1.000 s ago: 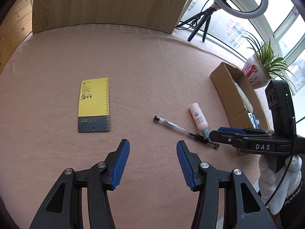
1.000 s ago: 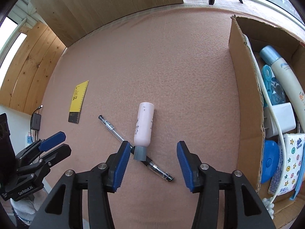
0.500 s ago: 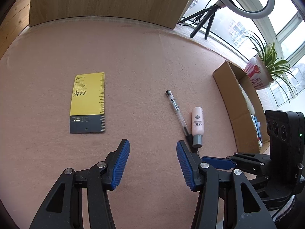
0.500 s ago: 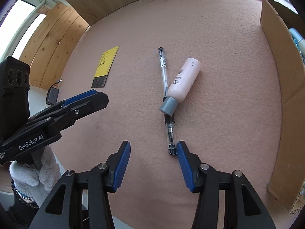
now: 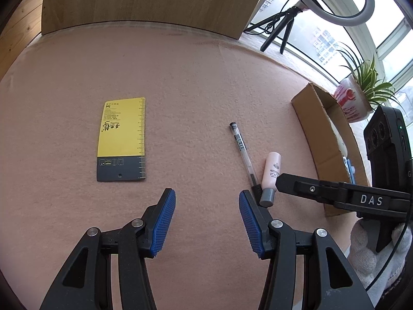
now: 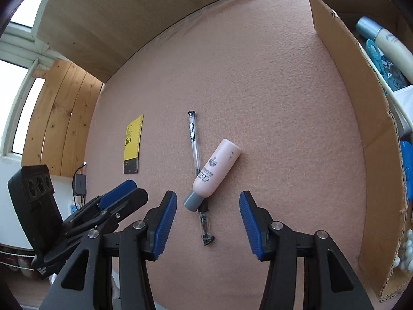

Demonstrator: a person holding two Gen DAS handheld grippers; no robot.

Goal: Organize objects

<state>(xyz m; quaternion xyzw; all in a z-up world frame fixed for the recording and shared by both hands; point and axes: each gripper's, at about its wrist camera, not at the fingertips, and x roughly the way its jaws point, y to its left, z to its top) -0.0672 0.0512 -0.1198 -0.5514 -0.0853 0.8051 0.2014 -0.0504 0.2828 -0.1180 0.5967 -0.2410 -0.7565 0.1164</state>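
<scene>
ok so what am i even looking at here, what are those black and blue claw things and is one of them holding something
They are two hand-held grippers, no robot. Each picture comes from a camera on one gripper, looking along its blue-padded fingers. The left gripper and right gripper both stand open, holding nothing. On the pink felt table lie a pen, a pink bottle resting across it, and a yellow ruler card. A cardboard box of toiletries stands at the right. The right gripper hangs over the bottle.

Pale pink plastic bottle (image 6: 218, 166) with grey cap, clear pen (image 6: 197, 165) beside it. Yellow-and-dark-grey ruler card (image 5: 121, 139) on salmon-pink felt tabletop (image 5: 193, 82).
</scene>
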